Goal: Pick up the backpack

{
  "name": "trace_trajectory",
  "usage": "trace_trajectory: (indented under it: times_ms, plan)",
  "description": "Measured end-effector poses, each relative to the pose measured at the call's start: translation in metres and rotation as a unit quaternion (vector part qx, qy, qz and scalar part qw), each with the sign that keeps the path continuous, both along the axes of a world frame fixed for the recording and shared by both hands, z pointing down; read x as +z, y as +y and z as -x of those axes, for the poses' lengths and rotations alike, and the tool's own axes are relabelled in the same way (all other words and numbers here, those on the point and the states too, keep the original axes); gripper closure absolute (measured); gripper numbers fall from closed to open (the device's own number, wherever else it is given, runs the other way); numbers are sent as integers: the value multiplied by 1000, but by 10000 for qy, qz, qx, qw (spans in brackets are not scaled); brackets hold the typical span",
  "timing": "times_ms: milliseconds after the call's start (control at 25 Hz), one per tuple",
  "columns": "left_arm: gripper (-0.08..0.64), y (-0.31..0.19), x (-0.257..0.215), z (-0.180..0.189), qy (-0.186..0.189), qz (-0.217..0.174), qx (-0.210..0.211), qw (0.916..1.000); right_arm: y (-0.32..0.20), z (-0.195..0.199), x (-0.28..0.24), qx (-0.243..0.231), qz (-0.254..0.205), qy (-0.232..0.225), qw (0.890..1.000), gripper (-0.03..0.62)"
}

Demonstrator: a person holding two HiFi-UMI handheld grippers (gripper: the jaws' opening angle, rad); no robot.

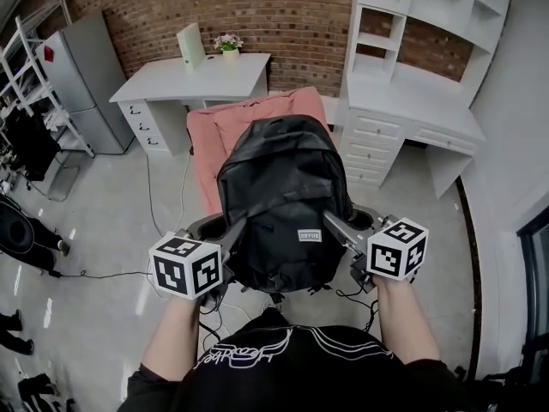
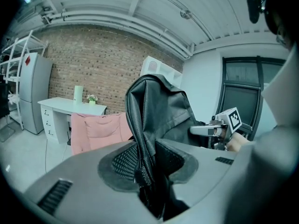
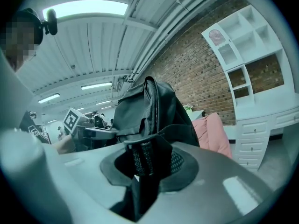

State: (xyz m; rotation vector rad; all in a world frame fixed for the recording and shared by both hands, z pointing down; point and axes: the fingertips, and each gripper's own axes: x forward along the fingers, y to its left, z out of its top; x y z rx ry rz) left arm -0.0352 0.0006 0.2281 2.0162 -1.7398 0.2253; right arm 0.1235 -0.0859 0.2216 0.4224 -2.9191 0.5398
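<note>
Item: black smooth-fabric backpack, upright, small label on front.
Loc: held up betw. both claws, in front of person's chest; pink padded seat behind & below.
Left claw: jaws narrowed, pinched on left webbing strap.
Right claw: jaws likewise part-closed, clamped on right webbing strap.
Bkgd: white desk w/ small potted plant, red brick wall, white shelf unit, grey fridge.

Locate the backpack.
Head view centre: backpack held between left hand-held gripper and right hand-held gripper, both clamped on it, in front of the pink chair.
</note>
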Motion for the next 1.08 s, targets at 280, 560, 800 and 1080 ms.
trace_trajectory:
  times_ms: [280, 560, 800, 1080]
  plan:
    - [449, 8, -5, -13, -6, -64, 69, 10000, 8, -13, -8, 133, -120, -149, 9997, 495]
    - [451, 7, -8, -15, -8, 13, 148, 9999, 10, -15, -12, 207, -111, -146, 9996, 495]
    - [451, 7, -9, -14, -16, -29, 212, 9998, 11, -14, -13, 258, -165, -162, 9994, 495]
    - [451, 5, -4, -15, 2, 13, 255, 9997, 10, -14, -8, 312, -124, -163, 9993, 495]
